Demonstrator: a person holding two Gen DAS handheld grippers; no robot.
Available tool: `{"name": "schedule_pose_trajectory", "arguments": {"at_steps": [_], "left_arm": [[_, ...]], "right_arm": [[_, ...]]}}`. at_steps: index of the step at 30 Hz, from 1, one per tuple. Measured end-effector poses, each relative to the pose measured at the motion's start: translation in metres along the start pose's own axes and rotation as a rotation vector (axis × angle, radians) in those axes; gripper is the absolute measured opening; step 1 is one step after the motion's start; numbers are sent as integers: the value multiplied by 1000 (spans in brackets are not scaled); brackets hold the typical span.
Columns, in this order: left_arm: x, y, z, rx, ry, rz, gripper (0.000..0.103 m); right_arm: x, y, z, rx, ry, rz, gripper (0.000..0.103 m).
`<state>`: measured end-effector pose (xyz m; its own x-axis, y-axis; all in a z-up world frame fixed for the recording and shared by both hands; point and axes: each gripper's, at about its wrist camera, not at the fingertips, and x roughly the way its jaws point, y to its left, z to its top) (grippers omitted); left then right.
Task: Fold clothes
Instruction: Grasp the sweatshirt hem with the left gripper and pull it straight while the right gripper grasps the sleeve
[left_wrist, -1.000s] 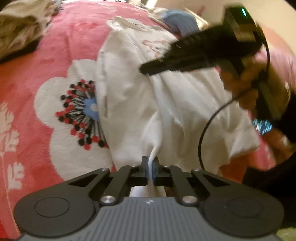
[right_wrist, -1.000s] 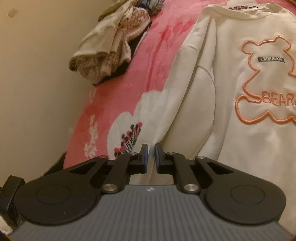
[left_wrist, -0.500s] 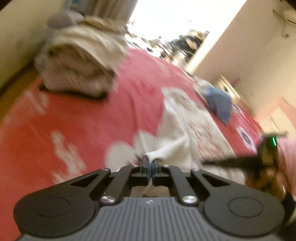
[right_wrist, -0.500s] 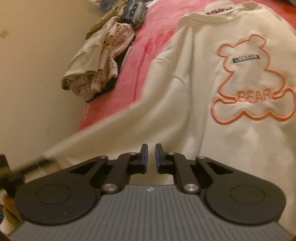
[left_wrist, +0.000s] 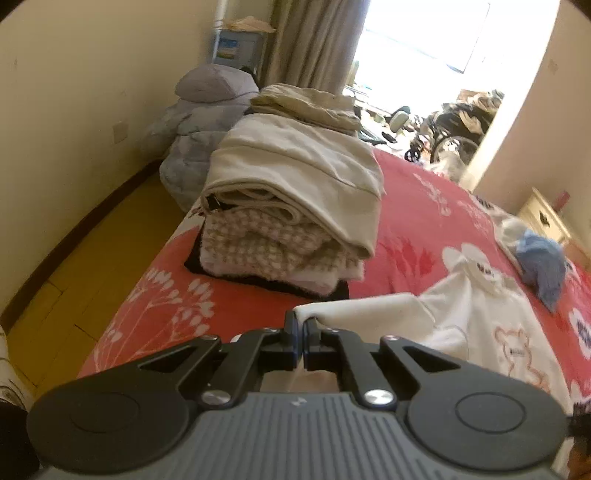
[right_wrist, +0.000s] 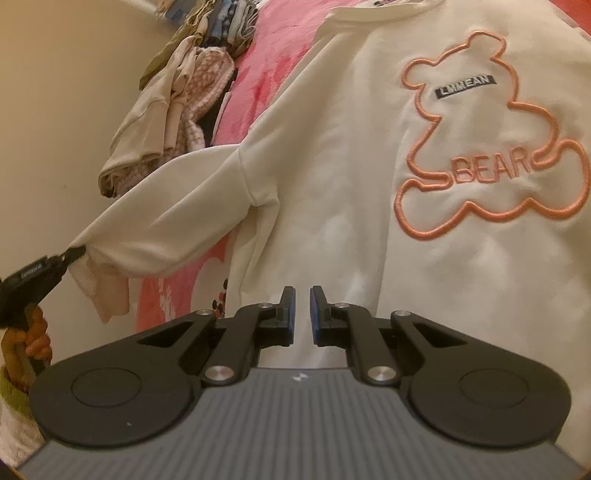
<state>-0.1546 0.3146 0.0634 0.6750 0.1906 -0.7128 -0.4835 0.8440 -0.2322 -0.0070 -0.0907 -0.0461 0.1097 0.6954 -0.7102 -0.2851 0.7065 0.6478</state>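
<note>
Right wrist view: white sweatshirt (right_wrist: 332, 155) lies flat on the pink floral bedspread (right_wrist: 273, 51), front up. Embroidered orange bear outline (right_wrist: 491, 140) on the chest, "BEAR" stitched inside it in orange, black patch above reading "LMMEAN" (right_wrist: 466, 85). Right gripper (right_wrist: 302, 314) hovers over the sweatshirt's lower front, jaws a narrow slit apart, nothing between the blue pads, no cloth pinched. Left gripper (right_wrist: 75, 254) at the left edge, held in a hand (right_wrist: 31, 339), clamped on the end of the sleeve (right_wrist: 159, 229); sleeve is stretched out sideways from the body, off the bed surface, cuff hanging below the jaws. White lettering on the side of that gripper, too small to read.

Left wrist view: left gripper (left_wrist: 303, 325) jaws closed tight on the sleeve cuff, white fabric bunched right at the tips. Folded stack (left_wrist: 291, 206) of beige and checked clothes sits on the bedspread beyond it, well apart from the sweatshirt. Blue garment (left_wrist: 543, 262) lies near the far right edge of the bed.
</note>
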Motion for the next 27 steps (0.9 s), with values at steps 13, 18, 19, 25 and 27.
{"name": "schedule_pose_trajectory", "arguments": {"at_steps": [13,18,19,25,27], "left_arm": [[50,41,19,151,129,231,3],[82,60,18,162,213,290,3],[87,61,18,173,224,304,3],[127,57,6,285,295,373,7],[135,61,0,309,310,382,16]], "right_arm": [[-20,6,-8,7,-39,-55,8],[-18,7,-6,5,-34,-63,9],[-18,6,-5,7,-34,-63,9],[-6,-3,4,23,-21,-68,10],[-5,-10,6,36,-18,-71,10]]}}
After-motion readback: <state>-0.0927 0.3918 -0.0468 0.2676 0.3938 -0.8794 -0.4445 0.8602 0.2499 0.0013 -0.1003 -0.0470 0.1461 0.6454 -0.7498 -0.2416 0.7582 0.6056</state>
